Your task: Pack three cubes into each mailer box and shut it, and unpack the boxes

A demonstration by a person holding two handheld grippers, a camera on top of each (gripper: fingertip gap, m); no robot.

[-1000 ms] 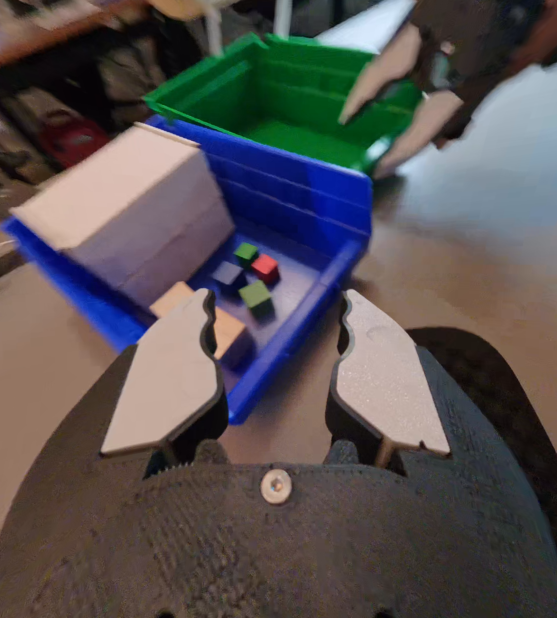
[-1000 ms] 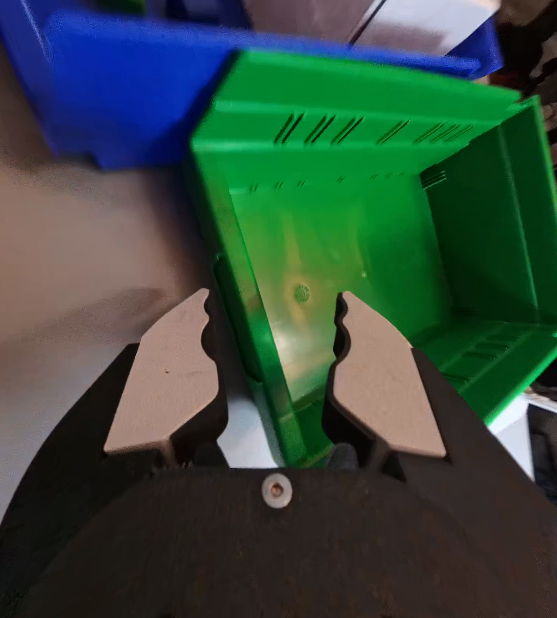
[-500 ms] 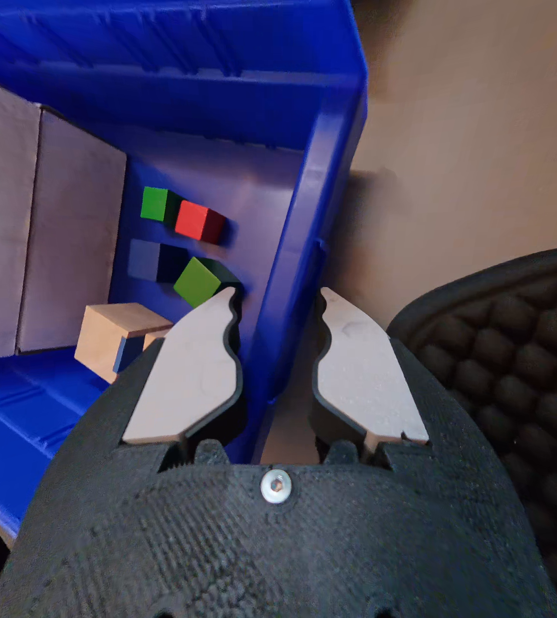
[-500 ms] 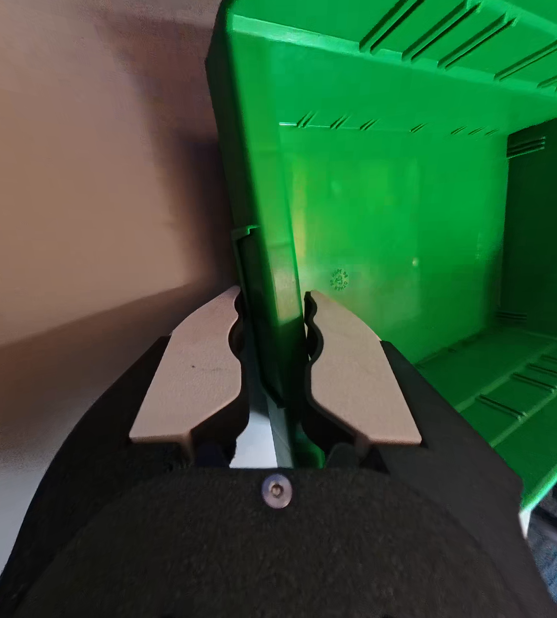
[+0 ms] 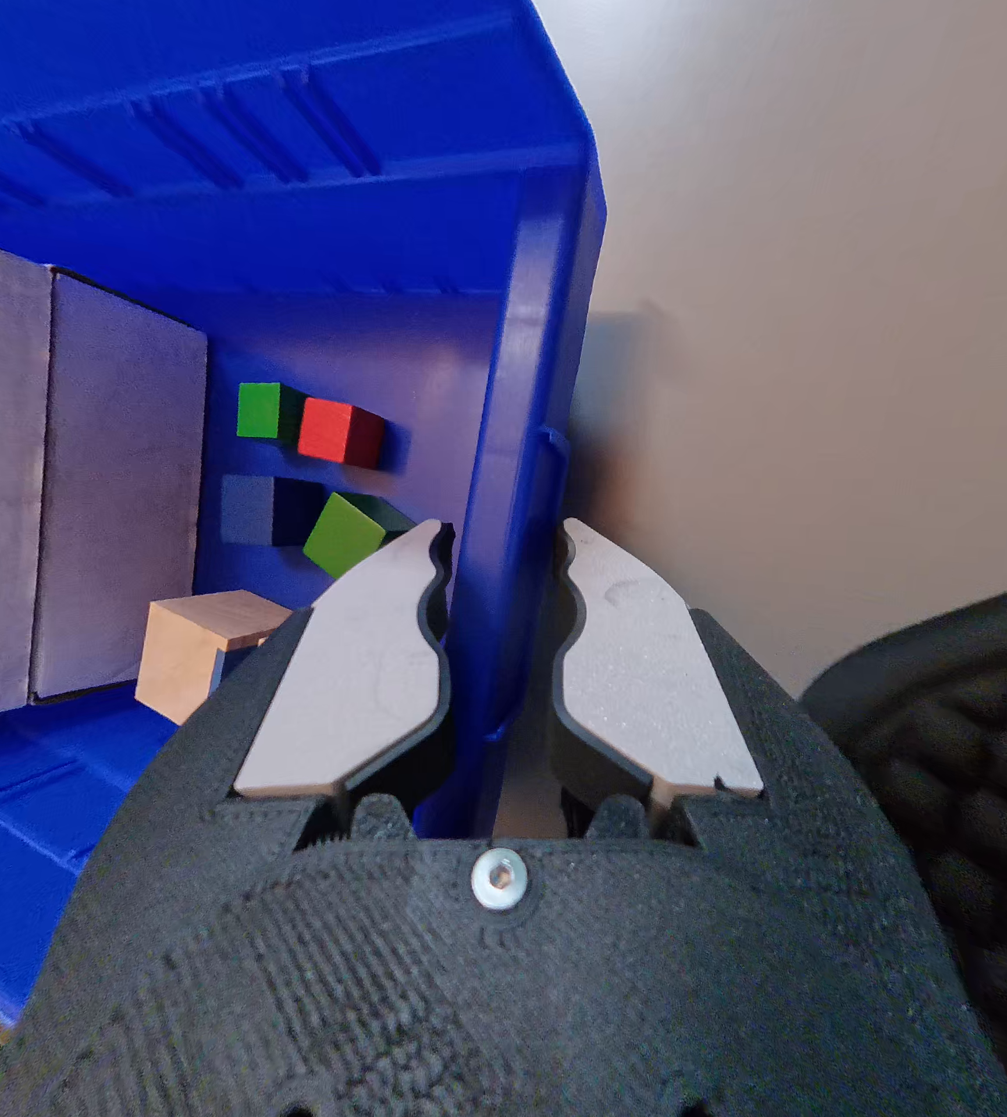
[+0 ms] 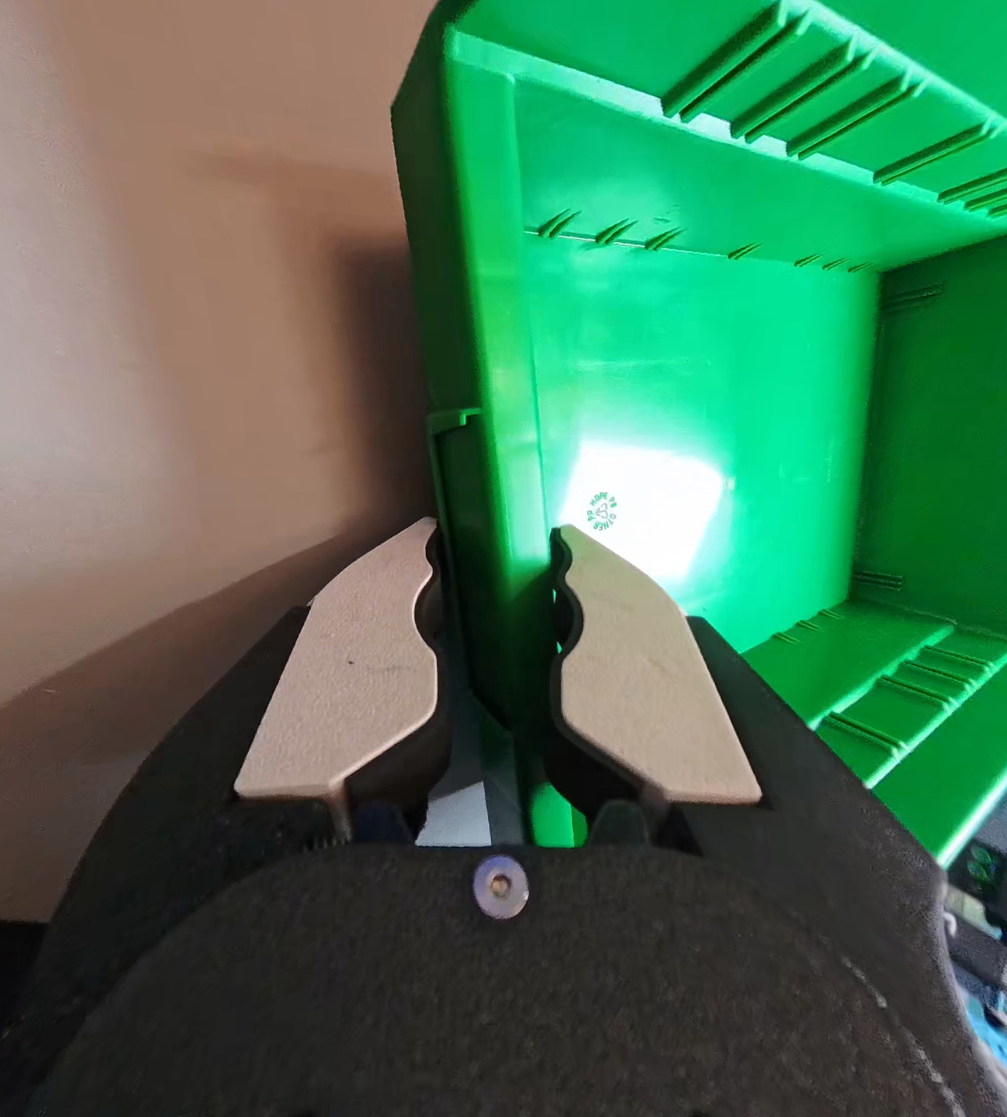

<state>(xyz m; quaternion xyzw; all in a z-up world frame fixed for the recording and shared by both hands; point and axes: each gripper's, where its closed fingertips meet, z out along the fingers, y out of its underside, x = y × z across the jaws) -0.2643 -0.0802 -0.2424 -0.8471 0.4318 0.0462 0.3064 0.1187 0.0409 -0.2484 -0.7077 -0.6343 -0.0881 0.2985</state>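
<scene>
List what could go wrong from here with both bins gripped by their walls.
1. The left gripper holds the blue bin by one side wall only; lifted or dragged, it may tilt, so the loose cubes and the mailer box could slide.
2. The right gripper pinches the green bin the same way; the smooth wall might slip from the jaws.

Left gripper (image 5: 502,532): black bumpy plastic body, 2 light grey wavy fingers (image 5: 362,653), 1 shiny screw in middle. Right gripper (image 6: 493,532): black body too, tan fingers (image 6: 356,659), same screw.
</scene>
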